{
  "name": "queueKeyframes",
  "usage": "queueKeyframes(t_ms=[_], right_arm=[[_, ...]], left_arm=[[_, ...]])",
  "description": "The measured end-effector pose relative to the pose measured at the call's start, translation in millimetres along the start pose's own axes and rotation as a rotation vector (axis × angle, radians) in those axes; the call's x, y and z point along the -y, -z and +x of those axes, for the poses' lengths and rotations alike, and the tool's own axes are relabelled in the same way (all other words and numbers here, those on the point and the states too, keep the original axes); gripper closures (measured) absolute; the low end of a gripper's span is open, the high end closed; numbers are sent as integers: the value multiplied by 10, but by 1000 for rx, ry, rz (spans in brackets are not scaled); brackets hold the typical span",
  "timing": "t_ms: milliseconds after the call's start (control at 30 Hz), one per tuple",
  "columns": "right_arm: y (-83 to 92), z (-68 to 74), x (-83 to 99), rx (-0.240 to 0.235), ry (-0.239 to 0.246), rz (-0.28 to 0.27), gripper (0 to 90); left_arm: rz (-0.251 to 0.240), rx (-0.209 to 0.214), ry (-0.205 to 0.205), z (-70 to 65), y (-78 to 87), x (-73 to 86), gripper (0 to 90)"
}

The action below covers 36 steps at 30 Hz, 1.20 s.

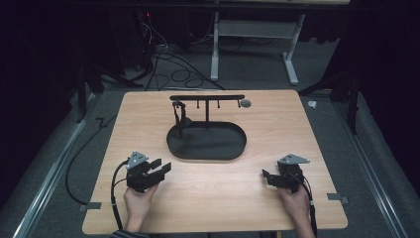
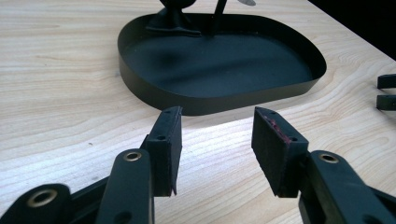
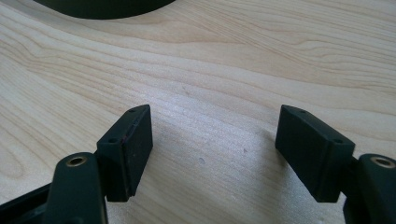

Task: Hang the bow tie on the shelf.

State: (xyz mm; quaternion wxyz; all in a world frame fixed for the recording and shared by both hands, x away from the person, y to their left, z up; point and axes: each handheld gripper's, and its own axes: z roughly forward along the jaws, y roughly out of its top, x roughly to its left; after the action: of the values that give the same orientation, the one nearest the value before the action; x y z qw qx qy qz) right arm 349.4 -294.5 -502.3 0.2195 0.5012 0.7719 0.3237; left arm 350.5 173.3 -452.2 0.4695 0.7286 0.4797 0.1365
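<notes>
A black oval tray (image 1: 218, 143) lies at the middle of the wooden table (image 1: 208, 198). From it rises a black T-shaped rack (image 1: 207, 97) with hooks under its bar. A dark object (image 1: 181, 116) hangs from the left hook down to the tray floor. My left gripper (image 1: 162, 165) is at the front left, open, nothing between its jaws; it points at the tray (image 2: 224, 60), close to the near wall (image 2: 218, 114). My right gripper (image 1: 266, 177) is at the front right, open and empty over bare wood (image 3: 215, 112), with the tray's edge (image 3: 107, 7) farther off.
A small round grey thing (image 1: 245, 103) lies on the table by the right end of the rack's bar. The right gripper's jaw tips (image 2: 386, 91) show at the left gripper view's right edge. Cables and a white desk frame (image 1: 215, 44) stand on the floor beyond the table.
</notes>
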Motion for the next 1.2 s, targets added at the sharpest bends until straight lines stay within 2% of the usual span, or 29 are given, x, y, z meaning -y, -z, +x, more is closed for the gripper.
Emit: queueKeyframes(t_ms=[633, 867, 1200], right_arm=[[0, 0, 0, 0, -1, 0, 287], [0, 0, 0, 0, -1, 0, 287], [0, 1, 0, 0, -1, 0, 287]], left_arm=[[41, -1, 10, -6, -148, 86, 533], [65, -22, 0, 1, -231, 114, 530], [120, -82, -36, 37, -384, 178, 509]])
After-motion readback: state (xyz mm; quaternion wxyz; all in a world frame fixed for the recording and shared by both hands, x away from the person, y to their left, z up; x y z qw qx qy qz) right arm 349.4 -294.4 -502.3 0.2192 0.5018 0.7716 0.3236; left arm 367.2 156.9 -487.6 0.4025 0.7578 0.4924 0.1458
